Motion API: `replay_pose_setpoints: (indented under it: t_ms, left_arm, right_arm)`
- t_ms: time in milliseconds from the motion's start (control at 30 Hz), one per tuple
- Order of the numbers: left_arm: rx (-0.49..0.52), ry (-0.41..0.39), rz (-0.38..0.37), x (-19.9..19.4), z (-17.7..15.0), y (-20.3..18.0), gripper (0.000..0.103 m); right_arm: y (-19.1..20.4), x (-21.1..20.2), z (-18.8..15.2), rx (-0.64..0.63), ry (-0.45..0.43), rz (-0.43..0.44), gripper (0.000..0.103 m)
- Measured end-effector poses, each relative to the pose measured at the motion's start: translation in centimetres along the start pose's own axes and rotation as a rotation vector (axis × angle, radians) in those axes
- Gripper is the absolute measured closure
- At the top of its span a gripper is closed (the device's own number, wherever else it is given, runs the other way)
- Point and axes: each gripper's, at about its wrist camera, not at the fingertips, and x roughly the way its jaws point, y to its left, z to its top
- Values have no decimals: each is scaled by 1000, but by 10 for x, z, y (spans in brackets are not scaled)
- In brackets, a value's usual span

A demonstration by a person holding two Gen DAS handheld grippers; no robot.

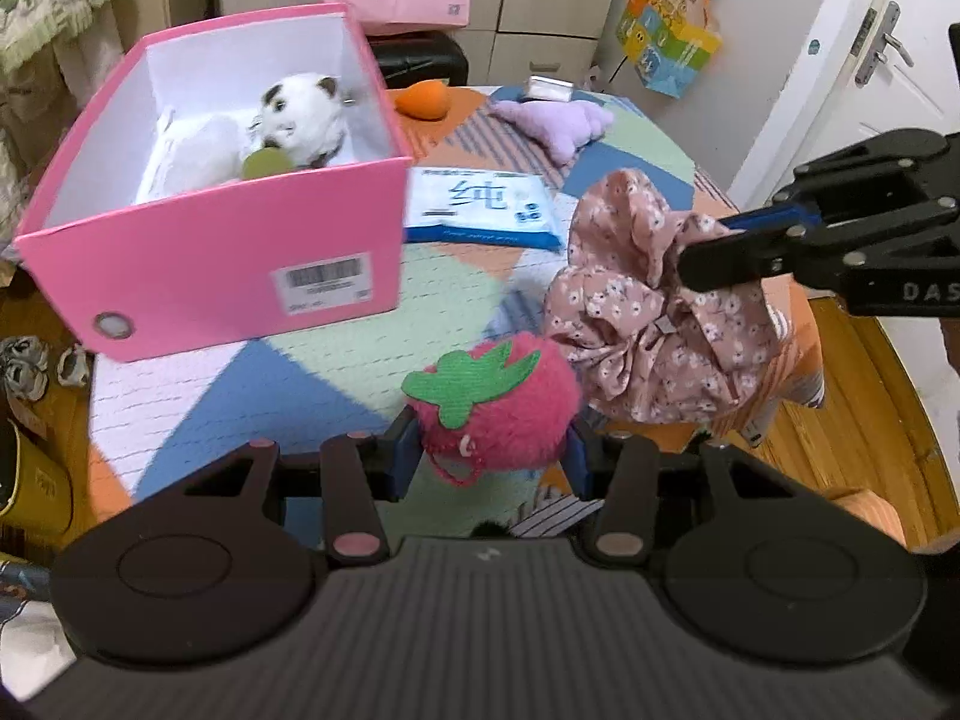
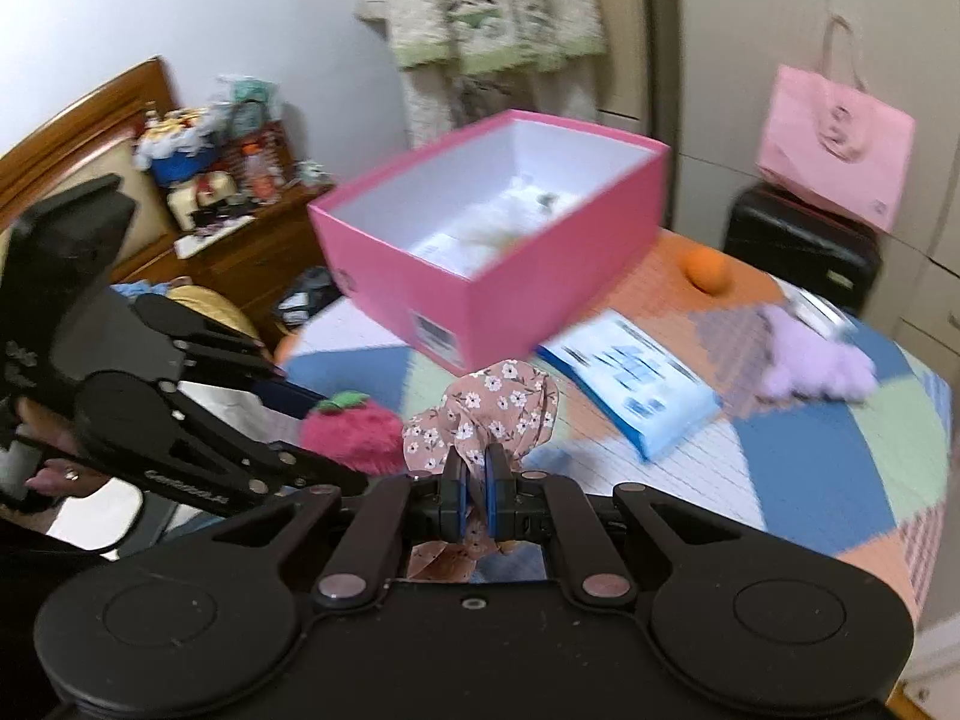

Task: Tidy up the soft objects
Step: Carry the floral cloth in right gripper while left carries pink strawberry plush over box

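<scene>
Partway through, by my reading: the pink box [image 1: 228,276] on the patchwork table [image 1: 336,372] already held a white plush cat [image 1: 306,114] and a green ball [image 1: 267,163]. The left gripper [image 1: 489,456] had its fingers pressed into the sides of a strawberry plush [image 1: 498,414], apparently lifted just above the table. The right gripper [image 2: 474,489] was pinched tight on a floral fabric piece [image 2: 486,414], held in the air beside the strawberry. Neither was in the box yet. Still lying out: an orange carrot plush [image 1: 423,99] and a purple plush [image 1: 558,120] at the far edge, plus a tissue pack [image 1: 480,207] just beside the box. Judged roughly half done.
</scene>
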Motion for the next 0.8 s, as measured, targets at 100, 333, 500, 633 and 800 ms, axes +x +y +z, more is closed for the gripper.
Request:
replay_pose_setpoints:
  t_ms: [100, 333, 500, 633, 800]
  left_arm:
    - [-13, -14, 18, -12, 1, 15, 57]
    - [-96, -122, -35, -47, 14, 58, 57]
    - [-63, -191, 23, -62, 37, 74, 57]
    - [-55, -219, 42, -55, 61, 90, 57]
    - [-54, -225, 117, -32, 93, 113, 57]
  right_arm:
    - [12, 3, 14, -30, -15, 20, 94]
    - [23, 2, 55, -66, -87, 42, 94]
    - [22, 7, 90, -81, -118, 58, 94]
    - [18, 27, 115, -97, -137, 57, 94]
    - [5, 64, 147, -93, -153, -3, 94]
